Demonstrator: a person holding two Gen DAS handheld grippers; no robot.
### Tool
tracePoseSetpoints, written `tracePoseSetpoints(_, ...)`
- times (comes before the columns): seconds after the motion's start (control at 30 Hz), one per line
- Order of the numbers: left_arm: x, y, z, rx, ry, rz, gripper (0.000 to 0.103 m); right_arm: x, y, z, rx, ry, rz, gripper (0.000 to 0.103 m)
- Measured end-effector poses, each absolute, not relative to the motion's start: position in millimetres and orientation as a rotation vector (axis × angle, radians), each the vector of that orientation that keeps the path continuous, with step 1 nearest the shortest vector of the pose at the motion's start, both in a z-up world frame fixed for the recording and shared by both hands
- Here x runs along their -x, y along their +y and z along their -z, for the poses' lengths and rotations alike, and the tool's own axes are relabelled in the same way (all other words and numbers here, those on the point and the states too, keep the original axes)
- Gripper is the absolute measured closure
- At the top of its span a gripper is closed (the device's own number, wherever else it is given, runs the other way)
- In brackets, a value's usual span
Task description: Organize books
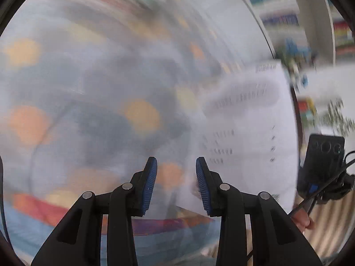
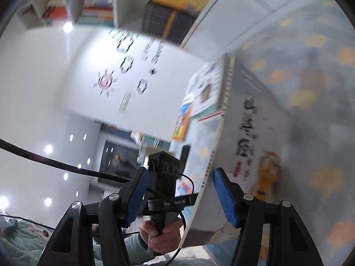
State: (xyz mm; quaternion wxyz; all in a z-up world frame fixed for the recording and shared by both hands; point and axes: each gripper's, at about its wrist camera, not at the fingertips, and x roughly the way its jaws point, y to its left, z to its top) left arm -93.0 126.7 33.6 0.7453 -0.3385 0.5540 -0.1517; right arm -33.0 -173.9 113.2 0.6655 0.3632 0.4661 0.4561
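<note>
**Both grippers up among blurred books, nothing pinched**

Left wrist view, far left to right: a big, badly smeared cover (image 1: 93, 102), grey-blue with soft orange and yellow blobs, fills most of the frame. Low at centre, the left gripper (image 1: 176, 186) has its blue ribbed pads (image 1: 149, 188) spread with a clear gap; no pad presses on anything, only the blurred cover and a page edge show behind the gap. Right of that, a white printed page (image 1: 255, 137), text streaked. Far right, the other handheld unit (image 1: 321, 166) with a fingertip below it, and colourful shelved books (image 1: 281, 20) in the upper corner.

Right wrist view, left to right: ceiling lights (image 2: 67, 27), a white wall with a pink sun decal (image 2: 105, 82). At centre, a hand (image 2: 162, 235) in a pale sleeve grips the black left tool's handle. The right gripper (image 2: 180, 197) stands parted; the white edge of an open book (image 2: 255, 133) passes between its jaws, just beside the right pad (image 2: 226, 197). I cannot tell whether it touches. A spotted cover (image 2: 310, 88) fills the right side. Top: a white bookshelf (image 2: 119, 4) with stacked books.
</note>
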Motion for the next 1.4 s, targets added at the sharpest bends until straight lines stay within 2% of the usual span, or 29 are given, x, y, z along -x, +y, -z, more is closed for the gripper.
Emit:
tracePoseSetpoints(0.13, 111, 195, -56, 0.738, 1.087, 0.071, 0.071, 21, -102, -97, -0.739, 1.174, -1.091, 0.043)
tracePoseSetpoints(0.23, 116, 215, -57, 0.668, 1.089, -0.005, 0.071, 32, -69, -82, -0.657, 1.250, -1.094, 0.043)
tracePoseSetpoints(0.43, 104, 182, -28, 0.604, 1.221, 0.113, 0.071, 44, -63, -34, -0.274, 1.381, -0.696, 0.042)
tracePoseSetpoints(0.57, 99, 147, -14, 0.492, 1.289, 0.121, 0.071, 50, -68, -12, -0.172, 1.396, -0.504, 0.042)
tracePoseSetpoints(0.7, 97, 141, -10, 0.473, 1.289, 0.103, 0.070, 66, -69, -9, -0.132, 1.327, -0.446, 0.067)
tracePoseSetpoints(0.8, 97, 149, -7, 0.554, 1.294, 0.114, 0.064, 72, -65, -2, -0.122, 1.310, -0.451, 0.068)
tracePoseSetpoints(0.9, 96, 157, -4, 0.641, 1.307, 0.149, 0.064, 73, -62, 0, -0.103, 1.302, -0.471, 0.068)
tracePoseSetpoints(1.03, 105, 173, -11, 0.893, 1.250, 0.312, 0.064, 68, -84, -3, -0.253, 1.330, -0.498, 0.065)
tracePoseSetpoints(1.17, 114, 184, -12, 1.210, 1.139, 0.479, 0.064, 57, -122, 14, -0.586, 1.380, -0.547, 0.066)
tracePoseSetpoints(1.3, 107, 167, -16, 0.970, 1.211, 0.333, 0.067, 53, -150, 38, -0.877, 1.408, -0.564, 0.070)
tracePoseSetpoints(1.33, 104, 159, -18, 0.871, 1.235, 0.295, 0.076, 53, -151, 41, -0.904, 1.409, -0.566, 0.070)
tracePoseSetpoints(1.4, 96, 143, -19, 0.750, 1.259, 0.286, 0.082, 53, -153, 44, -0.930, 1.410, -0.568, 0.070)
